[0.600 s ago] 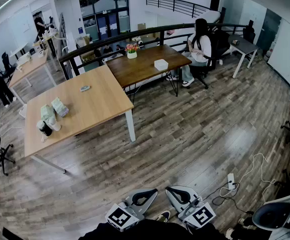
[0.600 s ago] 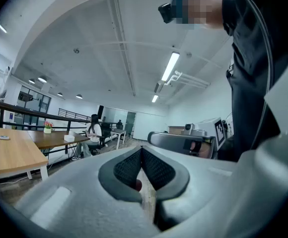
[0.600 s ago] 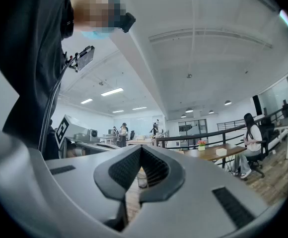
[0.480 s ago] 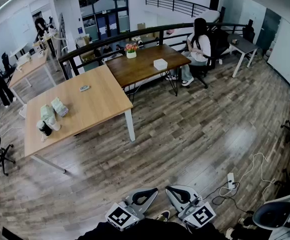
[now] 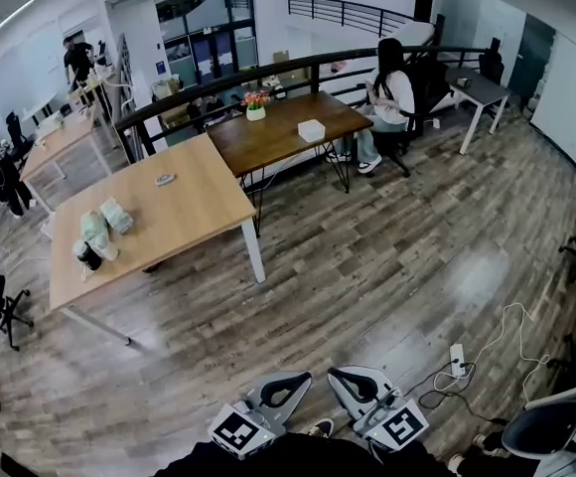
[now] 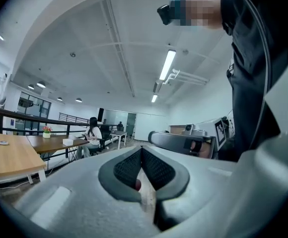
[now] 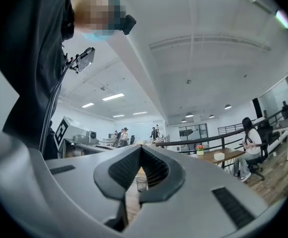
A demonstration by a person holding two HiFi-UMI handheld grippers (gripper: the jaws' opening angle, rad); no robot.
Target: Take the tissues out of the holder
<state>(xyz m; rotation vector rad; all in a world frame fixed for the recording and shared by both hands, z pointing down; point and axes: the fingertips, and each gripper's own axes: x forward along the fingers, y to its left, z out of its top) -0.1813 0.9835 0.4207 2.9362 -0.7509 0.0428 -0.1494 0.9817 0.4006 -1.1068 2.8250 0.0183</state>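
Observation:
Far from me, on the light wooden table at the left of the head view, lie pale tissue packs and a small dark holder with white tissue by it. Both grippers hang low by my body at the bottom edge of that view, well away from the table. My left gripper is shut with nothing in it, its pads meeting at the tip. My right gripper is shut and empty too.
A dark wooden table with a flower pot and a white box stands behind the light one. A seated person is at its right end. A power strip and cables lie on the plank floor at my right.
The head view has shifted slightly, so the tables sit a little further left and up. Both grippers stay shut in about the same place.

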